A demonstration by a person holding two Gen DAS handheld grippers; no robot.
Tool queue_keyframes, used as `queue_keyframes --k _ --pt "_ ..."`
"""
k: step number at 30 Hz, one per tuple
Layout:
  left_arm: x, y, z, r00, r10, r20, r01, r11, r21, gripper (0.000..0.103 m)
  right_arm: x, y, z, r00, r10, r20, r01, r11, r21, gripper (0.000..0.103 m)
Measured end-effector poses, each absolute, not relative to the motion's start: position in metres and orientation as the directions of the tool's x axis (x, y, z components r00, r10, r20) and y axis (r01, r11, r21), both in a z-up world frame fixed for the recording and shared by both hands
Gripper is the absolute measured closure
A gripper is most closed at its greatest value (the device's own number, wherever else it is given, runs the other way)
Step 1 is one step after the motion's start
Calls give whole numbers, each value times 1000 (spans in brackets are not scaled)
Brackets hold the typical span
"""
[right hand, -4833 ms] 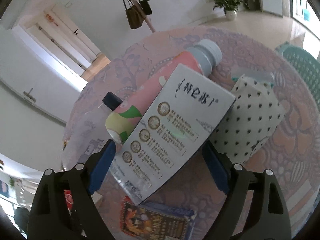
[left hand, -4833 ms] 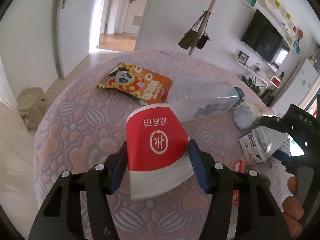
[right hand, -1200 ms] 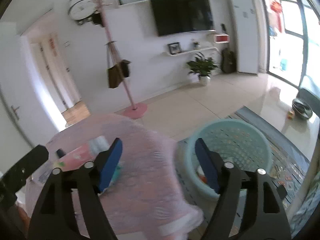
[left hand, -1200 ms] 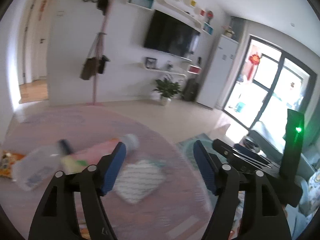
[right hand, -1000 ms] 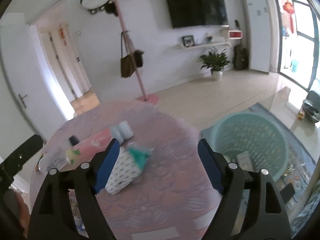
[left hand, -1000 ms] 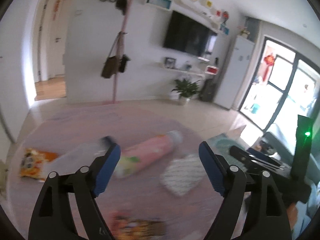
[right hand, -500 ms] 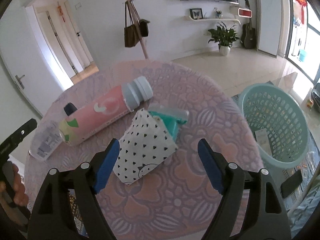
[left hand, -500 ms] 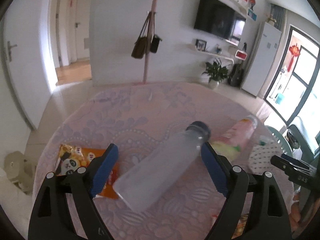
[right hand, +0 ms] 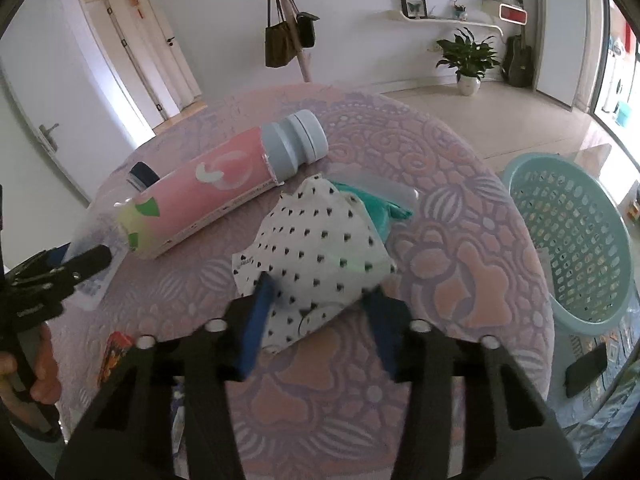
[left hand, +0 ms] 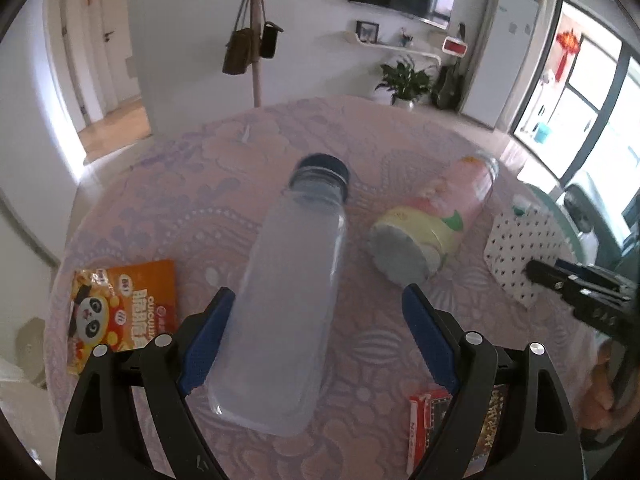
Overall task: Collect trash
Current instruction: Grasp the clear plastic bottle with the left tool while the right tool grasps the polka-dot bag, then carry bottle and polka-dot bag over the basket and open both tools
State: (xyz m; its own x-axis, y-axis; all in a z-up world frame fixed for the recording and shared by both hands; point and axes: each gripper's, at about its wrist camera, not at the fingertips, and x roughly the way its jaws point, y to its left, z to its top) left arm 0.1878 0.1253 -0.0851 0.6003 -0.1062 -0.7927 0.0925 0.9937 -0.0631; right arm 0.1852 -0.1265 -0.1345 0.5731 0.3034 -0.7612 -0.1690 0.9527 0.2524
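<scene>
A clear plastic bottle [left hand: 292, 288] with a dark cap lies on the pink table [left hand: 248, 152], between the open fingers of my left gripper [left hand: 316, 332]. A pink bottle [left hand: 436, 224] lies to its right; it also shows in the right wrist view [right hand: 216, 188]. My right gripper [right hand: 320, 312] straddles the near edge of a white dotted paper bag [right hand: 316, 256], its jaws closing in and motion-blurred; contact with the bag is unclear. A teal item [right hand: 376, 204] lies behind the bag.
A teal laundry basket [right hand: 576, 240] stands on the floor right of the table. An orange panda snack packet [left hand: 120, 312] lies at the table's left. A red and dark wrapper [left hand: 440, 420] lies near the front edge. A coat stand [right hand: 288, 20] stands behind.
Both grippers have come down to the table. The left now frames the clear bottle. The right has narrowed its jaws around the dotted bag.
</scene>
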Motion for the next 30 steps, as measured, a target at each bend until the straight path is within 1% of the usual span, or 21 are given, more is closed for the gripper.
queue_keyframes --k 2,3,4,5,6,7,11,14,21,25,30 --pt "189 120 -90 587 -73 -806 78 996 -34 28 181 -129 -132 574 310 -758 -189 951 246 78" --pt "190 118 -92 582 -56 -812 70 997 -19 35 178 -130 -130 579 313 -753 -200 950 241 80" --pt "190 117 -95 575 -49 -817 66 998 -14 45 176 -131 -128 583 315 -748 -208 949 237 84" --pt "190 117 -97 568 -46 -822 60 998 -14 51 173 -132 -125 591 315 -743 -219 949 229 88" --pt "190 118 -99 561 -48 -826 51 998 -23 56 173 -133 -123 595 316 -739 -227 948 223 89" --pt "190 116 -100 564 -49 -824 43 999 -30 57 170 -133 -121 602 319 -732 -240 947 216 93" --pt "179 120 -94 596 -76 -800 22 997 -78 58 158 -134 -112 631 338 -698 -288 938 193 99" --pt "168 119 -88 619 -93 -780 17 994 -105 58 151 -134 -105 647 354 -675 -310 931 191 101" --pt "147 118 -59 699 -155 -699 37 983 -181 58 140 -139 -88 677 383 -629 -338 920 196 101" --pt "137 109 -38 735 -198 -649 67 973 -221 58 133 -147 -70 706 400 -585 -351 914 202 101" --pt "133 80 -14 760 -248 -601 133 964 -229 58 122 -163 -49 750 407 -522 -353 913 206 101"
